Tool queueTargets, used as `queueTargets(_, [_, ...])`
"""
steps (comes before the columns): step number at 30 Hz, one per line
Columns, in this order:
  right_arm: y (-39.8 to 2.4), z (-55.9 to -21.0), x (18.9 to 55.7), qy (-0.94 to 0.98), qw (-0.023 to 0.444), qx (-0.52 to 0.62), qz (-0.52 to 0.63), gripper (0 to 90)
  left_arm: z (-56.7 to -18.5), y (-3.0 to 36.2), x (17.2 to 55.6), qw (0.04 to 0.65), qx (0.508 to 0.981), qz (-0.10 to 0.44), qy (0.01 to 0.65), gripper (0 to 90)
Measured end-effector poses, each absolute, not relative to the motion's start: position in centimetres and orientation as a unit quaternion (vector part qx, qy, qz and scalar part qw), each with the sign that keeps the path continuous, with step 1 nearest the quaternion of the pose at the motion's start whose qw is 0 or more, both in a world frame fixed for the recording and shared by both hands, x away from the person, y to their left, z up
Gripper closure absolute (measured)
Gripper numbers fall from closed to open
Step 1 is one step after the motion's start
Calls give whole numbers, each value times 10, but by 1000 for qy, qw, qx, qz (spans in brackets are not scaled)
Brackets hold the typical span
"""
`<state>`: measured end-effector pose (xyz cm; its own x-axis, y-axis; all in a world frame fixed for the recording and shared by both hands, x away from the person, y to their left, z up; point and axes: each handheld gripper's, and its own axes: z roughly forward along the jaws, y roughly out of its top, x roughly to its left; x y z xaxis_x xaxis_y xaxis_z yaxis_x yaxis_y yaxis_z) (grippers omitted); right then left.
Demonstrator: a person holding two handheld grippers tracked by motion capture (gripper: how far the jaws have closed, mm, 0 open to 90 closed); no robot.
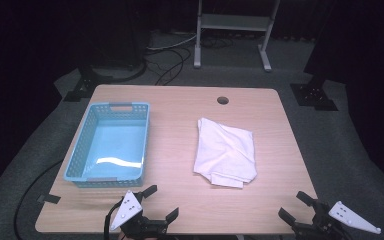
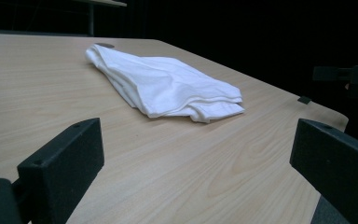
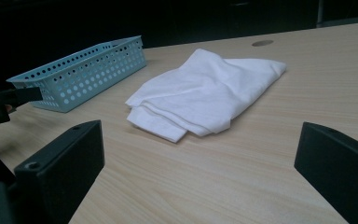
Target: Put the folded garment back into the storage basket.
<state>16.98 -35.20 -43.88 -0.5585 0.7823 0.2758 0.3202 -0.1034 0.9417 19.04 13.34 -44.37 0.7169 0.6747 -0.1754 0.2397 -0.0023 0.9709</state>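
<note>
Resting low at the near edge of the wooden table [image 1: 180,210], left claw [image 1: 161,201], jaws spread wide, holding nothing. Just ahead of it and a bit to its left, a light blue basket [image 1: 109,145] with holes in its walls, nothing inside. Ahead of it and off to its right, a folded white cloth [image 1: 226,151], flat on the wood, well apart from the basket. Farther right, at the near right corner, right claw [image 1: 296,206], jaws spread wide too, gripping nothing, cloth ahead and to its left, not touching.
</note>
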Motion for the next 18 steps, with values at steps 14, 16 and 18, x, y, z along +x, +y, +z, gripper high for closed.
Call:
queueTargets(14, [-346, -406, 193, 665, 181, 417, 593, 14, -444, 134, 191, 620, 693, 178, 323, 25])
queueTargets(16, [-344, -400, 199, 671, 180, 415, 588, 15, -444, 135, 190, 621, 692, 179, 321, 25])
queueTargets(18, [-342, -397, 202, 675, 179, 414, 584, 14, -444, 136, 190, 623, 690, 178, 323, 25])
